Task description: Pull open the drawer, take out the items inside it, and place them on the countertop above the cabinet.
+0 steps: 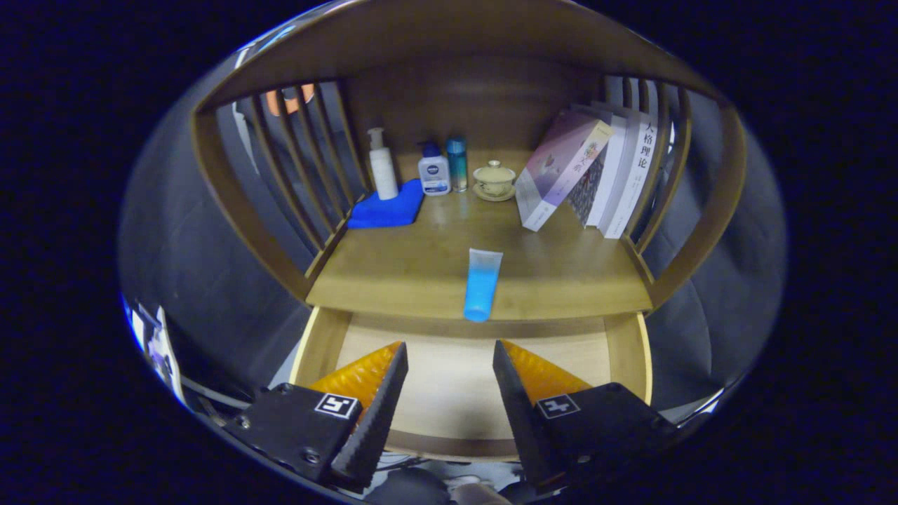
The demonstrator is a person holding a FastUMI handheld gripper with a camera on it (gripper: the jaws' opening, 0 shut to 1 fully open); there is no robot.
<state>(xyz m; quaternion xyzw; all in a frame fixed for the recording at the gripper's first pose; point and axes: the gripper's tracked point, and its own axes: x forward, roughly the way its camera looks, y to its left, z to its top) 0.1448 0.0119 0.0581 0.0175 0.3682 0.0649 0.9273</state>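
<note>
Gripper (449, 365) spread wide and empty, poised over the pulled-out drawer (319, 344), bare pale floor between the fingers. Just beyond, blue tube (483, 284) lying on the countertop (393, 270), cap end at the front edge above the drawer. Farther back: white pump bottle (382, 165), blue cloth (387, 209), two small bottles (443, 167), lidded cup (494, 179), leaning books (596, 168).
</note>
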